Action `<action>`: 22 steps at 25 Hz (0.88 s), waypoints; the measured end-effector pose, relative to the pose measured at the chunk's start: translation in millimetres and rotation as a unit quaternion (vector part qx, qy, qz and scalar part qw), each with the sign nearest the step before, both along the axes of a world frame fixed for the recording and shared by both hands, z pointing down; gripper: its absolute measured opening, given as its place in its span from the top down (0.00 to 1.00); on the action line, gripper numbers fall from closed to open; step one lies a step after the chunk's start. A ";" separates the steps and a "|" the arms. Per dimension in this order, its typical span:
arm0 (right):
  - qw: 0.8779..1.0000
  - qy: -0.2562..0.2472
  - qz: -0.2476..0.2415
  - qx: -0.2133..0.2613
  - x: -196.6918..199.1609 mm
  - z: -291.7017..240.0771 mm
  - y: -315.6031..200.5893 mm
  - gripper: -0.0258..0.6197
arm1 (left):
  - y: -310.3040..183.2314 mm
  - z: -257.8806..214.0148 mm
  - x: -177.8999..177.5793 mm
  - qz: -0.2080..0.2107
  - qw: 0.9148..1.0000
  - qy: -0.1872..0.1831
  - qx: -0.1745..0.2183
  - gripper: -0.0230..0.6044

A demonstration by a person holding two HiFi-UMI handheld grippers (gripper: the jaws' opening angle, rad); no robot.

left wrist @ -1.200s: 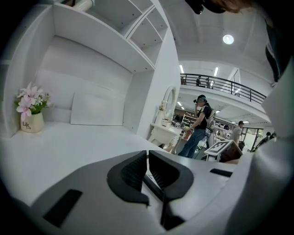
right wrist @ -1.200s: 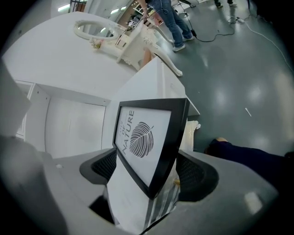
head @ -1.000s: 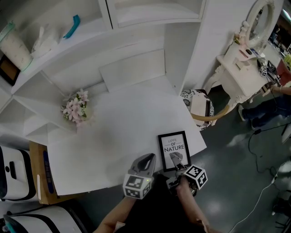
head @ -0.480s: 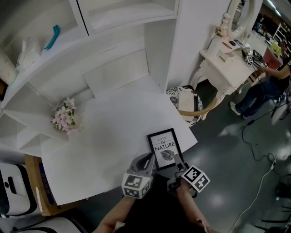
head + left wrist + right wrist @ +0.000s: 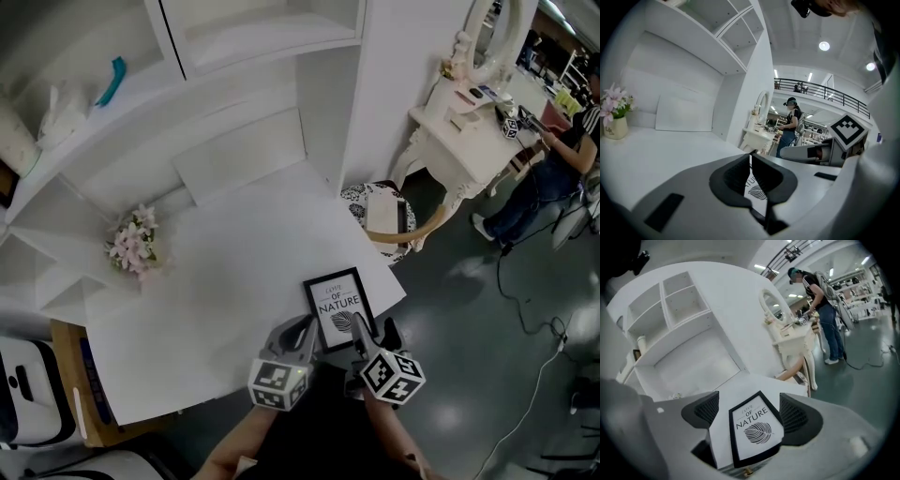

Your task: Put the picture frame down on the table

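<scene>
White table (image 5: 234, 262), picture frame (image 5: 337, 307) between parted jaws of right claw (image 5: 373, 330)

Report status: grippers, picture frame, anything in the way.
Left gripper shut, empty. Right gripper open, jaws either side of black picture frame with leaf print. Frame flat, face-up on white table, near its corner. Nothing in the way.

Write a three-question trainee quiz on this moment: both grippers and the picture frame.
1. True or false: the left gripper has its jaws together.
2. The right gripper faces the picture frame. Its jaws are: A) clamped on it; B) apart; C) out of view.
3. Fill in: the largest word printed in the picture frame is ____.
Key: 1 true; 2 B; 3 NATURE.
</scene>
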State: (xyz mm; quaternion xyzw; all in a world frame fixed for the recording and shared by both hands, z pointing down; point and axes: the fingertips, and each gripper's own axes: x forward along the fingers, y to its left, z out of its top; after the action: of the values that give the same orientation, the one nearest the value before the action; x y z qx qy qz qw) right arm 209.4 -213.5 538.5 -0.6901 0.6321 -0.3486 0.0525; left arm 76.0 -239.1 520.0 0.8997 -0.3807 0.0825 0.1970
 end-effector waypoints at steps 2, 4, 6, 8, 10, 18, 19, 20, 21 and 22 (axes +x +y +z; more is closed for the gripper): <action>0.999 0.041 -0.022 0.025 -6.7 -12.9 -3.6 0.35 | -1.5 -4.8 -2.9 -0.005 1.000 0.003 0.005 0.93; 0.995 0.073 -0.041 0.050 -13.7 -24.9 -5.8 0.35 | -2.3 -8.3 -5.4 -0.009 1.000 0.006 0.009 0.93; 0.992 0.092 -0.051 0.074 -18.8 -35.5 -7.1 0.35 | -3.1 -10.9 -6.8 -0.010 1.000 0.006 0.014 0.93; 0.988 0.109 -0.056 0.091 -21.4 -43.5 -7.7 0.37 | -3.8 -12.6 -7.4 -0.011 1.000 0.006 0.017 0.93; 0.985 0.129 -0.054 0.102 -21.6 -48.9 -6.6 0.45 | -3.6 -12.9 -8.1 -0.011 1.000 0.005 0.018 0.93; 0.980 0.146 -0.050 0.122 -20.9 -56.2 -4.9 0.82 | -3.5 -15.1 -8.0 -0.011 1.000 0.004 0.022 0.93; 0.980 0.144 -0.052 0.125 -21.9 -56.3 -5.0 0.86 | -3.4 -15.5 -8.1 -0.011 1.000 0.004 0.023 0.93; 0.980 0.143 -0.055 0.127 -22.9 -56.4 -5.1 0.89 | -3.4 -15.8 -8.1 -0.011 1.000 0.004 0.024 0.93; 0.980 0.143 -0.057 0.128 -23.8 -56.6 -5.3 0.91 | -3.6 -16.2 -8.2 -0.012 1.000 0.004 0.025 0.93; 0.979 0.142 -0.059 0.130 -24.5 -56.9 -5.5 0.92 | -3.8 -16.6 -8.1 -0.012 1.000 0.005 0.026 0.93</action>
State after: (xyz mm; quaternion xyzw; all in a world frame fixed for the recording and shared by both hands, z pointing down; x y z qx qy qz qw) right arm 184.9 -219.0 481.6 -0.6813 0.7127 -0.1640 0.0305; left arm 67.9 -243.0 503.4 0.9003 -0.3923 0.0662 0.1767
